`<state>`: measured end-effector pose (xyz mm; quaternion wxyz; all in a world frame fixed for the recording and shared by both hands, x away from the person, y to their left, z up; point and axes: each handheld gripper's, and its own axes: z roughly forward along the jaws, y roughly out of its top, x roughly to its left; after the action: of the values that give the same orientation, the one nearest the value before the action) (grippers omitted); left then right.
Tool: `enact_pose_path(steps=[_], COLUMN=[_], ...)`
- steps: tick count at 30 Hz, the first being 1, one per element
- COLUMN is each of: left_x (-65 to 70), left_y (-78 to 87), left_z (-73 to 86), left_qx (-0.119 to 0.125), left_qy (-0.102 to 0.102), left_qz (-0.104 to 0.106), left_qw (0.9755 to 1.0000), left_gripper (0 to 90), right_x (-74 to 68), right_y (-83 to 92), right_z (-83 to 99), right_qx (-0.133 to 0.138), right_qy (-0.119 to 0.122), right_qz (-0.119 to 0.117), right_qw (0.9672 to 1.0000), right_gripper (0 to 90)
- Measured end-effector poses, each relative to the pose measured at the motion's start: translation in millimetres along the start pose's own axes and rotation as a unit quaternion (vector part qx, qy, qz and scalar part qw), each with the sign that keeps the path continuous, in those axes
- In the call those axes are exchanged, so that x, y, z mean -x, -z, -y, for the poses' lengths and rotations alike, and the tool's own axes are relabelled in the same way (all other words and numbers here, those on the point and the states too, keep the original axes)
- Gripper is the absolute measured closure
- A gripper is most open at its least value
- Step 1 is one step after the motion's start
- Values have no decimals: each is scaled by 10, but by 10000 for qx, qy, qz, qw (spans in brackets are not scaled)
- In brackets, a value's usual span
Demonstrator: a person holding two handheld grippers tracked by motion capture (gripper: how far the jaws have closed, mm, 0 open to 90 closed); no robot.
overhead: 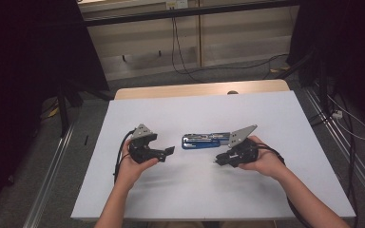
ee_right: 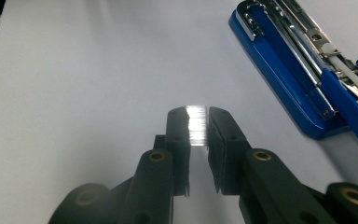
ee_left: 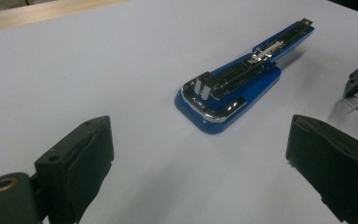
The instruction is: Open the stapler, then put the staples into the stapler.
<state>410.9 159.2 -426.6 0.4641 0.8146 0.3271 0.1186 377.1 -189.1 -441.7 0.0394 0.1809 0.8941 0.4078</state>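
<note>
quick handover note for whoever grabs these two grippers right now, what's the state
Right gripper: shut on a strip of staples, held above the table.
Left gripper: open, empty, pointed at the stapler.
Stapler: blue, lying open mid-table between the grippers, metal magazine exposed.
Done: staples picked up.
Left: probably load the strip into the magazine and close the stapler; steady it with the left.

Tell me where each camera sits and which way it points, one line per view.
High view: above the person's side, looking forward and down on the table; both forearms, left gripper and right gripper show.
Left gripper view: on the left gripper, jaws wide apart, facing the open blue stapler.
Right gripper view: on the right gripper, pinching a shiny staple strip.
All three share the stapler.
</note>
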Motion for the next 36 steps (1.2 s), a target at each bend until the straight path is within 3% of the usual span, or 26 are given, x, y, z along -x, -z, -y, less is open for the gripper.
enact_pose_path(steps=[16,36], left_x=[-30,-51], left_y=[29,73], left_z=[4,38], left_qx=[53,94], left_qy=[3,128], left_qz=[-42,-58], left_qw=[10000,9999], left_gripper=[77,77], right_x=[126,318], right_y=[81,104], right_z=[-214,-459], right_qx=[96,75], right_qy=[36,154], right_qz=[133,56], right_qw=[9999,9998], right_gripper=[791,791])
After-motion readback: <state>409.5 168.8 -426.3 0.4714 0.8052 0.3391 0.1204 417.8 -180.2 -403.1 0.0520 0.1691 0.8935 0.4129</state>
